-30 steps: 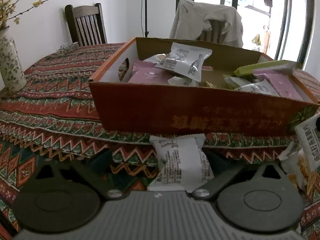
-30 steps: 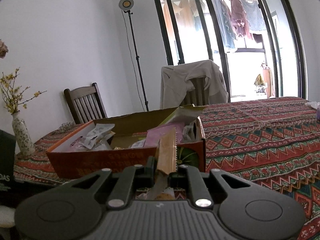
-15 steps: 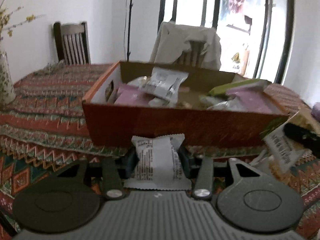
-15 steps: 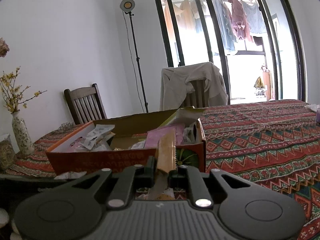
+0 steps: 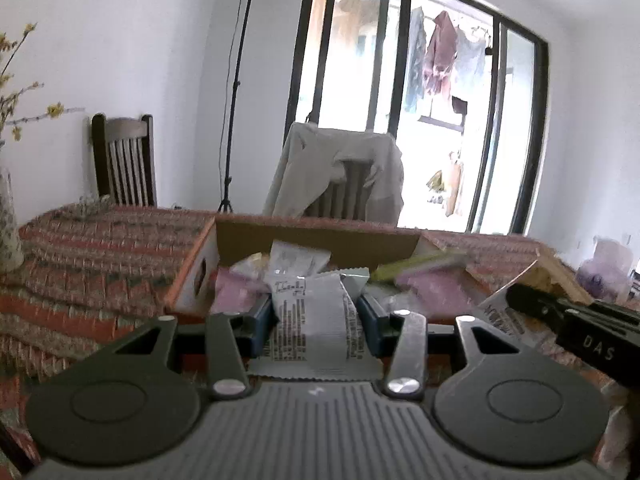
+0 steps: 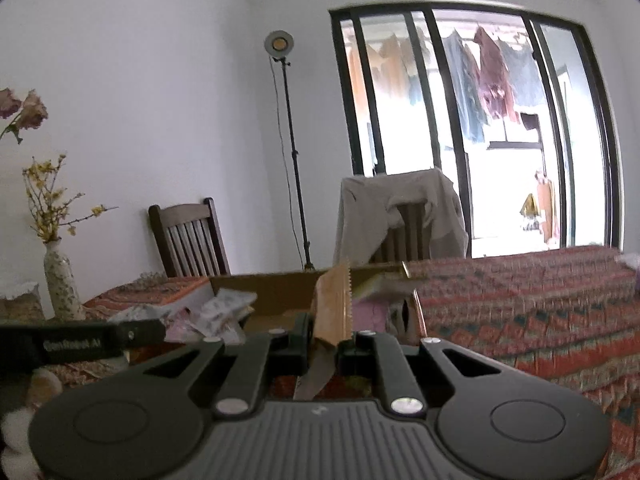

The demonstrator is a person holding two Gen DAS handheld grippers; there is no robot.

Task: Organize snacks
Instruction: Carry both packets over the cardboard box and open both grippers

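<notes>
Two packets are in the air right now, so this is mid-job, not near the end. Left gripper (image 5: 316, 312) is clamped on a white snack packet (image 5: 310, 320), pads squeezing it from both sides, and it sits up in front of the cardboard box (image 5: 192, 272), which lies at about 12 o'clock from the tongs. Right gripper (image 6: 324, 340) is pinched tight on a thin brown-gold packet (image 6: 334, 304) standing on edge, with the same box (image 6: 272, 288) straight ahead at 12 o'clock in its own view too.

Done so far, going by what's lying in there: a fair pile already in the box, including pink wrappers (image 5: 236, 288), a white pouch (image 5: 296, 258) and a green bar (image 5: 416, 266) leaning out toward 2 o'clock.

Left to do, I'd guess: carry both held packets over the near wall and let go. In the left view, at 3 o'clock, the other tool (image 5: 576, 332) shows with its printed packet. Can't tell if more loose snacks remain on the patterned tablecloth (image 6: 520, 312); the near part is hidden behind the gripper bodies and the shots are a bit blurry. Whether the box contents also need tidying, no idea.
</notes>
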